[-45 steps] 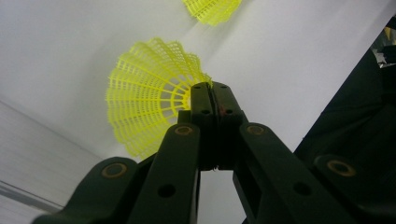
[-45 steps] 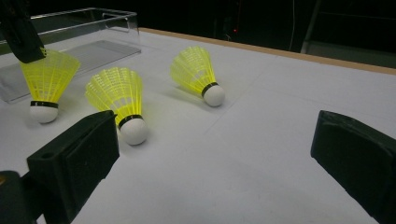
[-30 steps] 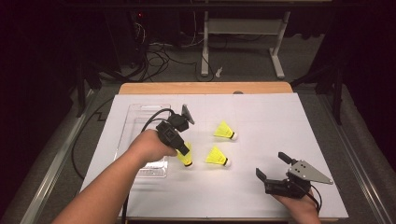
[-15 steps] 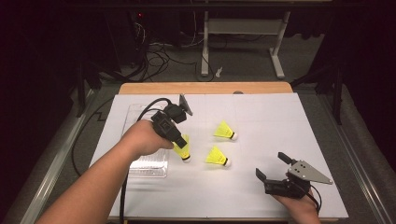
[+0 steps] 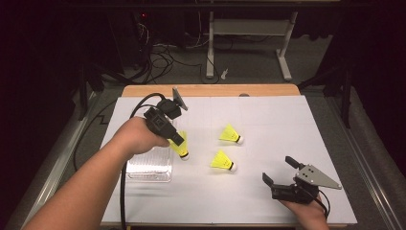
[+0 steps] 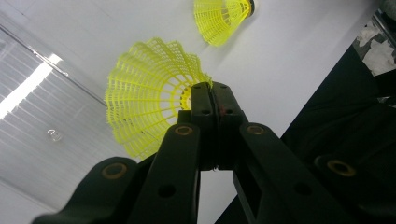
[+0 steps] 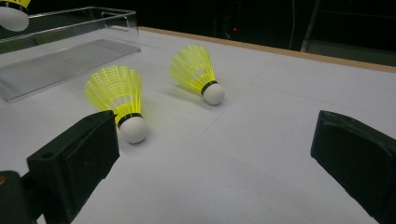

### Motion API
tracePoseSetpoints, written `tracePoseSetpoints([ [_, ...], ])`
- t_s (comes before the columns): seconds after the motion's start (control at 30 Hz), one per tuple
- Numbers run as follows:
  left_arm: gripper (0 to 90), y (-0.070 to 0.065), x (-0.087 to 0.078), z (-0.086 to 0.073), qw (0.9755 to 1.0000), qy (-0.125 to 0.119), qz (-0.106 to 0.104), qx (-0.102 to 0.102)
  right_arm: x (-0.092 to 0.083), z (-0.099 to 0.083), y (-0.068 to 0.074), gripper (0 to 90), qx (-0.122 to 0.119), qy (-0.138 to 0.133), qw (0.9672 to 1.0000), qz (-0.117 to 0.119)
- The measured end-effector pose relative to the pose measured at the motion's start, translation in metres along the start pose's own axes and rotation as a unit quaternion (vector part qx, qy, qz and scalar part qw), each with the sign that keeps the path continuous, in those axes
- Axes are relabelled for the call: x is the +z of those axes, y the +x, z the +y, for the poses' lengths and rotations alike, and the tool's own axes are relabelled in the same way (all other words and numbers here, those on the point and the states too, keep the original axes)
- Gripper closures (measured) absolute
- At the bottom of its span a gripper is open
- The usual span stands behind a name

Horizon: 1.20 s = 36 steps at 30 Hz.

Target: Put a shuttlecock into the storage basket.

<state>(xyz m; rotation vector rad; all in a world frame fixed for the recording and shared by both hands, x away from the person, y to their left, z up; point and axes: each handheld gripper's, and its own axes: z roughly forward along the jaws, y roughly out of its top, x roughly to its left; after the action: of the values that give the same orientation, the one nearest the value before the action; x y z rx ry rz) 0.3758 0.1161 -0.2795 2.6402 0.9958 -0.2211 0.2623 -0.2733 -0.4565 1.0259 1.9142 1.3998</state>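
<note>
My left gripper (image 5: 179, 143) is shut on the skirt of a yellow shuttlecock (image 5: 182, 150), which hangs cork down in the air at the right edge of a clear plastic tray (image 5: 148, 168). In the left gripper view the jaws (image 6: 212, 93) pinch the shuttlecock's mesh skirt (image 6: 144, 107). Two more yellow shuttlecocks lie on the white table, one (image 5: 231, 134) farther back and one (image 5: 222, 161) nearer. My right gripper (image 5: 278, 169) rests at the front right, open and holding nothing. Seen from the right gripper (image 7: 224, 144), the nearer shuttlecock (image 7: 116, 95) and the farther one (image 7: 196, 70) lie ahead.
The white sheet (image 5: 268, 115) covers the table, with a wooden edge (image 5: 210, 90) at the back. The tray (image 7: 60, 60) is empty and stands left of centre. A black cable (image 5: 139, 103) trails from the left gripper. Dark floor and table legs lie beyond.
My left gripper has risen with the shuttlecock and drifted a little left toward the tray. The right gripper and the two lying shuttlecocks have stayed put.
</note>
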Motion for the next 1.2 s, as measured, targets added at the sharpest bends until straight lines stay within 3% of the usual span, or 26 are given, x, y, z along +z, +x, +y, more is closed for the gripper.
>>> tracePoseSetpoints([
  [0.5,89.9,0.02,-0.02,-0.024,0.9992,-0.004,0.022,-0.033,0.001,0.0,0.001,1.7,-0.003,0.002,1.0,-0.001],
  [1.2,89.9,0.046,-0.024,-0.047,0.9968,-0.001,0.037,-0.071,0.0,0.0,0.0,1.7,-0.003,-0.002,1.0,-0.003],
])
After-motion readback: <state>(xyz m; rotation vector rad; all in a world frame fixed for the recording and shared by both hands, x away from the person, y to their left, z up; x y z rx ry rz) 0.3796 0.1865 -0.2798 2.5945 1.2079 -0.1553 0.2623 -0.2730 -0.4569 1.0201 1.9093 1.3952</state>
